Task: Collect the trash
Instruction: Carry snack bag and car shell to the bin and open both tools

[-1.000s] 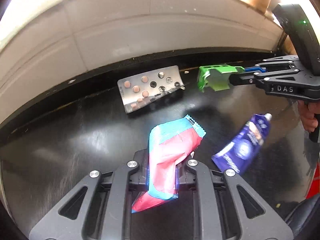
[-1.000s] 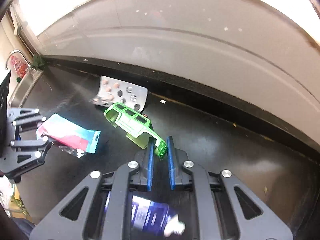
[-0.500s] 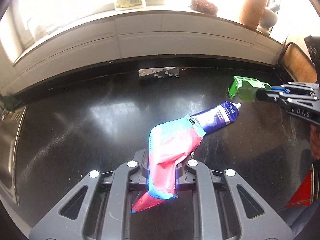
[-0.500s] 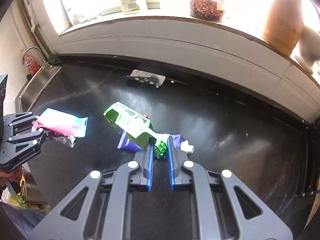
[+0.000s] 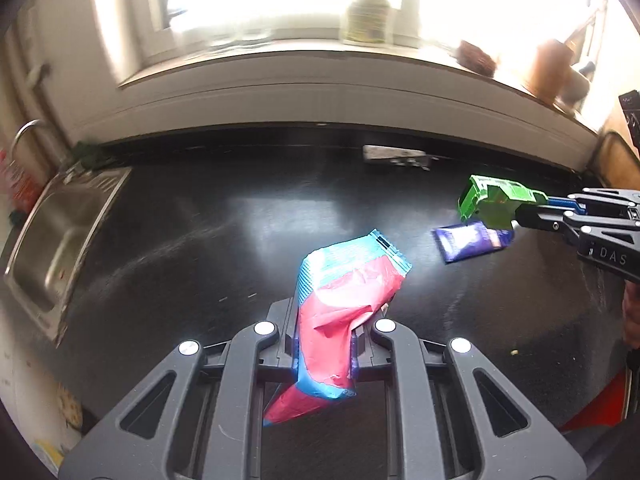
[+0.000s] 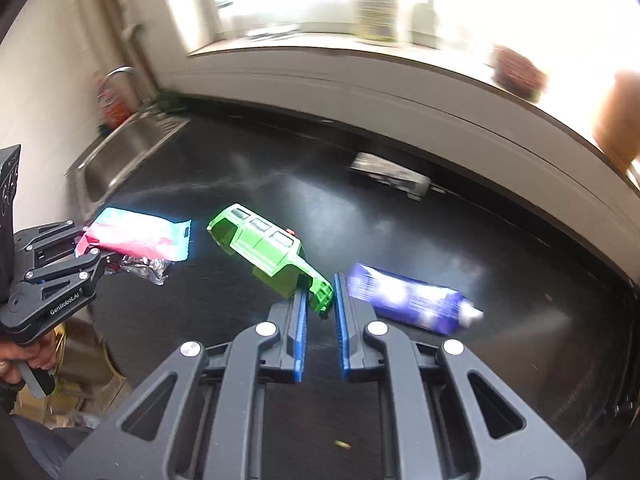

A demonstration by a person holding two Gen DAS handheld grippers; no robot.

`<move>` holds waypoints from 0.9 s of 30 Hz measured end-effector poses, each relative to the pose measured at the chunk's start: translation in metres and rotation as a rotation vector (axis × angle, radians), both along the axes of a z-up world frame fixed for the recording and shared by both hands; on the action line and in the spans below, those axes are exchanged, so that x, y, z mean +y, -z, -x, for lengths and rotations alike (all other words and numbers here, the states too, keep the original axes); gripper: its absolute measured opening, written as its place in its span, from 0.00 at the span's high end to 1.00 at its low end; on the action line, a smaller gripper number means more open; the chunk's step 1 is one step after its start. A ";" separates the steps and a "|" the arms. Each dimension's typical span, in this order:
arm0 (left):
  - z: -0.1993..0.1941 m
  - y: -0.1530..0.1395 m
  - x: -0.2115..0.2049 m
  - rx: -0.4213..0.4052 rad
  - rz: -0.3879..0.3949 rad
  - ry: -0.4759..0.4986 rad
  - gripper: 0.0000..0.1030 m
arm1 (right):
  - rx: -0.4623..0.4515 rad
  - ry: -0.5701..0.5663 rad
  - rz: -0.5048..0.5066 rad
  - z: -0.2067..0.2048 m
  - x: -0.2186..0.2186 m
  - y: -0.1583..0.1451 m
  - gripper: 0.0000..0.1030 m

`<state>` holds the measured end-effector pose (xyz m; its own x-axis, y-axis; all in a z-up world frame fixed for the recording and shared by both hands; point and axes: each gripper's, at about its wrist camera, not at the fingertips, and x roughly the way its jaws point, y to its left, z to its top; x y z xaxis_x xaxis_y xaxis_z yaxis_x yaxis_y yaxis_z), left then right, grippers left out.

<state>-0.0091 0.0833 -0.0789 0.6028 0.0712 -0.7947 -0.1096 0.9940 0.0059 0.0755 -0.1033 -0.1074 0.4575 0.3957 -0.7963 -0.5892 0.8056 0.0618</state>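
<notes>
My left gripper (image 5: 325, 322) is shut on a red and blue snack wrapper (image 5: 344, 292) and holds it above the black counter (image 5: 180, 240); the wrapper also shows in the right wrist view (image 6: 136, 234). My right gripper (image 6: 320, 300) is shut on a green toy car shell (image 6: 268, 248), held above the counter; the shell also shows in the left wrist view (image 5: 492, 202). A blue tube (image 6: 404, 298) lies on the counter below the car, seen too in the left wrist view (image 5: 468, 240). A silver pill blister pack (image 5: 394, 156) lies near the back wall, also in the right wrist view (image 6: 390, 176).
A steel sink (image 5: 60, 232) with a tap is set in the counter's left end. A windowsill (image 5: 360, 46) above the back wall carries a bottle, a brush and a wooden pot. A red object (image 5: 592, 408) sits low at the right edge.
Both grippers have pulled back and risen from the counter with their loads. The blister pack and tube now look farther away, and the sink has come into view.
</notes>
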 end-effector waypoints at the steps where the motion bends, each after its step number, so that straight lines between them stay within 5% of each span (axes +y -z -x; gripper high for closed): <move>1: 0.009 -0.002 0.009 -0.004 -0.003 -0.030 0.85 | 0.001 -0.030 0.000 0.003 0.014 -0.001 0.87; 8: 0.108 0.003 0.105 0.028 -0.024 -0.351 0.85 | 0.012 -0.346 0.012 0.054 0.146 0.006 0.87; 16: 0.238 0.048 0.194 0.111 0.033 -0.700 0.85 | 0.112 -0.697 0.076 0.157 0.303 0.049 0.87; 20: 0.292 0.088 0.225 0.147 0.101 -0.834 0.85 | 0.171 -0.791 0.151 0.205 0.367 0.085 0.87; 27: 0.336 0.163 0.268 0.190 0.266 -0.930 0.85 | 0.202 -0.846 0.270 0.254 0.439 0.144 0.87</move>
